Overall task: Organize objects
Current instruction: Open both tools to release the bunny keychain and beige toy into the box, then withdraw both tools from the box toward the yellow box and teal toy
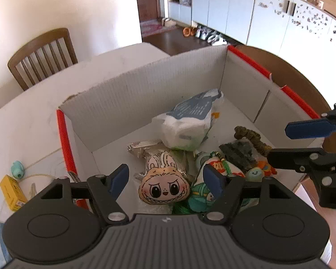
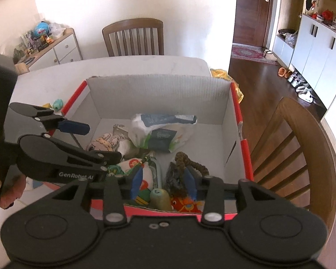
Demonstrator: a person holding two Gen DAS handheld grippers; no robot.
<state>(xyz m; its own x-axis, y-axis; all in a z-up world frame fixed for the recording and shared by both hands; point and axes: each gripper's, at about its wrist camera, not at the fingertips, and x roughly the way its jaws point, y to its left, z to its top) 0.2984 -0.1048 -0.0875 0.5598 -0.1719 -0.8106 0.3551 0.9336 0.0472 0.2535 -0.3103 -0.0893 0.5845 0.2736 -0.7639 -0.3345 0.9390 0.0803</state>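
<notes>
A white cardboard box (image 1: pixel 145 85) (image 2: pixel 159 96) with red edges stands on the table and holds several toys. My left gripper (image 1: pixel 165 179) (image 2: pixel 98 141) hangs open over the box's near left part, its pads apart from the bunny-face plush (image 1: pixel 164 188) (image 2: pixel 105 142) lying below them. My right gripper (image 2: pixel 163 181) (image 1: pixel 286 142) is open over the near right part, above a dark crinkled bundle (image 2: pixel 174 177) (image 1: pixel 237 152) and a green smiling toy (image 2: pixel 160 198) (image 1: pixel 254 173). Further back lie a white plastic bag (image 1: pixel 190 123) (image 2: pixel 163 132) and a brown braided band (image 1: pixel 250 136) (image 2: pixel 190 161).
On the white table (image 1: pixel 33 112) left of the box lie a small teal object (image 1: pixel 17 168) (image 2: pixel 58 104) and a yellow carton (image 1: pixel 12 190). Wooden chairs stand behind the table (image 2: pixel 134 37) (image 1: pixel 42 53) and at the box's right side (image 2: pixel 298 152). A hand (image 2: pixel 11 192) holds the left gripper.
</notes>
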